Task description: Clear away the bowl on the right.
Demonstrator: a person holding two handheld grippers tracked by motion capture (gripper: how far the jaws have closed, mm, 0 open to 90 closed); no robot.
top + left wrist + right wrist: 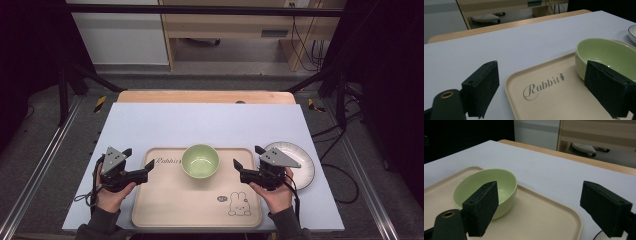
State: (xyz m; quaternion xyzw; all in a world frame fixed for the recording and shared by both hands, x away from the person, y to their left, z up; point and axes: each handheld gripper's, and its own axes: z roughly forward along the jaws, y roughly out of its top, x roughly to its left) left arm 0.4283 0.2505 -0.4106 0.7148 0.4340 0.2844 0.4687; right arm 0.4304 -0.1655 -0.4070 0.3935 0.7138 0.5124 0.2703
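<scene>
Bowl (200,160), green, empty, upright at far middle of beige tray (170,205) on table (210,120). High view adds white plate (300,165) beside right claw (247,162). Left claw (138,158) and right claw: spread wide, holding nothing, flanking bowl, apart from it.

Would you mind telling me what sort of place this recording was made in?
Probably a lab or recording workspace: a covered table sits inside a dark metal frame, loose cables hang by wooden furniture behind, and a person holds two instrumented grippers.
</scene>
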